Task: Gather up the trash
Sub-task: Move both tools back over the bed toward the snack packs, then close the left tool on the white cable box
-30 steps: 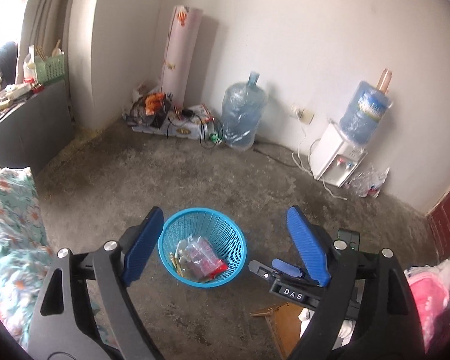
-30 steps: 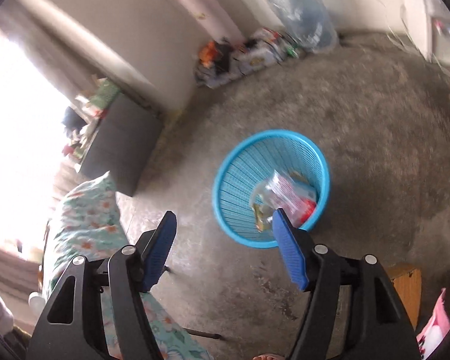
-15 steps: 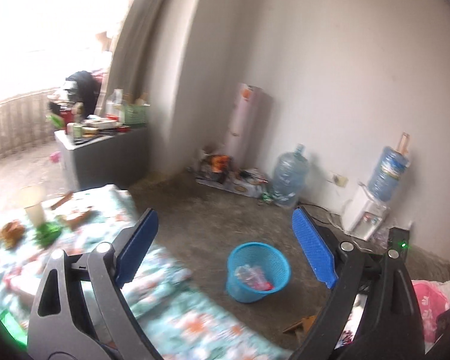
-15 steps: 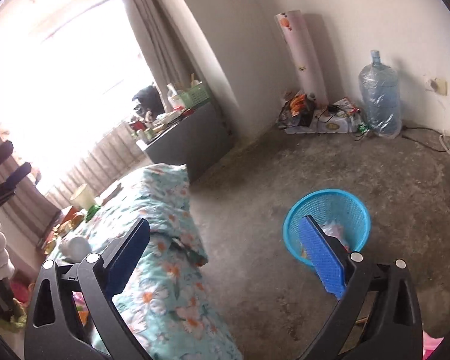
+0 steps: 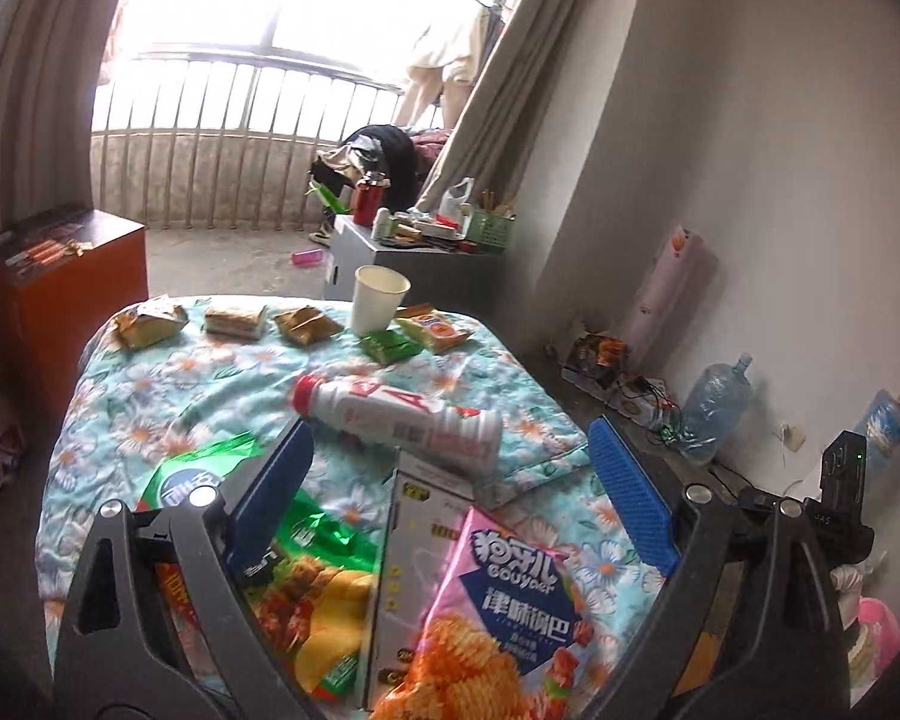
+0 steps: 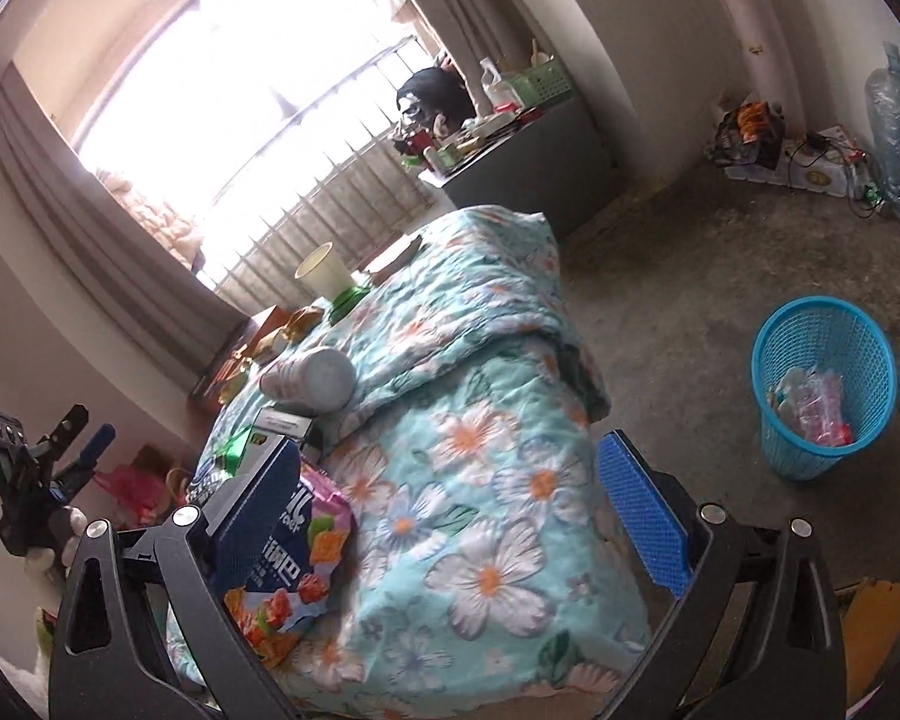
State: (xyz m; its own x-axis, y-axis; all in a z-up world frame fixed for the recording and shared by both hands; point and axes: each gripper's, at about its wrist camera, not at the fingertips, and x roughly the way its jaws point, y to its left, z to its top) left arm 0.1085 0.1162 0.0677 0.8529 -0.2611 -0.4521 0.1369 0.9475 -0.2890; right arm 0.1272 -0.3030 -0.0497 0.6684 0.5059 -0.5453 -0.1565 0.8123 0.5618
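The left gripper (image 5: 450,480) is above the near end of a desk covered by a floral blanket (image 5: 168,384); its fingers (image 5: 627,495) are spread wide and pinch nothing, though litter shows between them in the left wrist view. In that view the trash lies as follows: a pink snack bag (image 5: 498,612) at 6 o'clock, a white carton (image 5: 408,552) partly beneath it, a green snack bag (image 5: 306,576) at 7 o'clock, and a white bottle (image 5: 402,414) on its side near centre, its red cap toward 10 o'clock. Farther along, toward 12 o'clock, stand a paper cup (image 5: 378,297) (upright) and a row of small wrappers (image 5: 234,321). The right gripper (image 6: 450,504) is over the blanket's near corner, fingers (image 6: 645,516) fully spread, gripping nothing. In the right wrist view the blue basket (image 6: 822,384) stands on the concrete floor (image 6: 690,276) at 3 o'clock, well apart from the desk, with clear plastic trash (image 6: 813,399) inside.
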